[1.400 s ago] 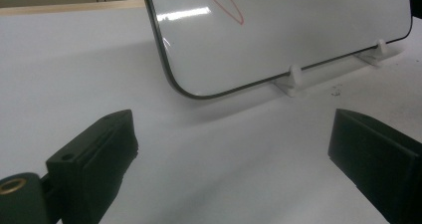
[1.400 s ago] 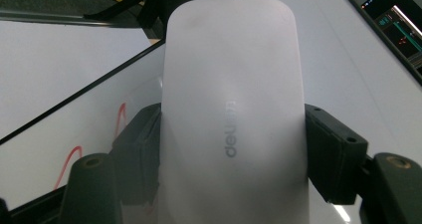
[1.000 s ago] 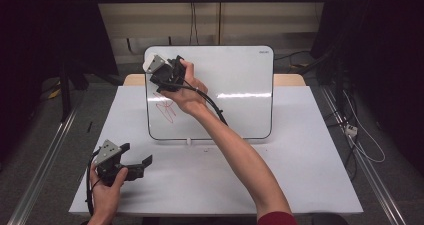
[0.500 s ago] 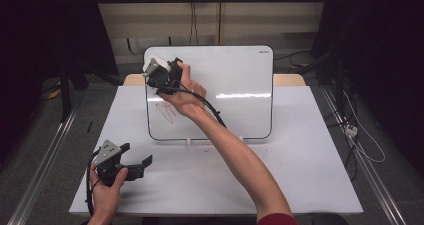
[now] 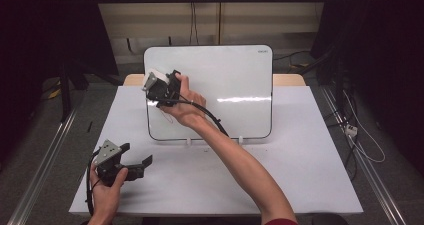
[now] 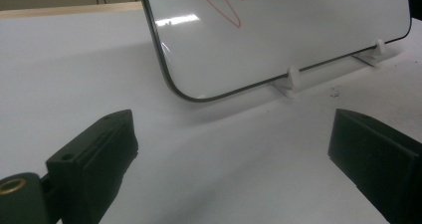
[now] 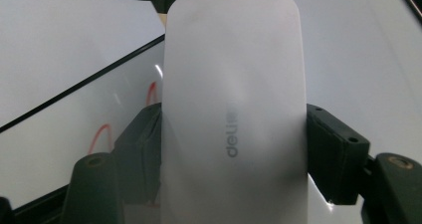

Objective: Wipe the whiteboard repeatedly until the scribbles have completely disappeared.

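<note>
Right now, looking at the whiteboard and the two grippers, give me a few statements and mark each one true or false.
1. The right gripper holds a white eraser. True.
2. The whiteboard lies flat on the table. False: it stands on small white feet.
3. The left gripper is open. True.
4. The marks on the board are blue. False: they are red.
5. The left gripper touches the board. False: it is held apart, nearer the table's front edge.
</note>
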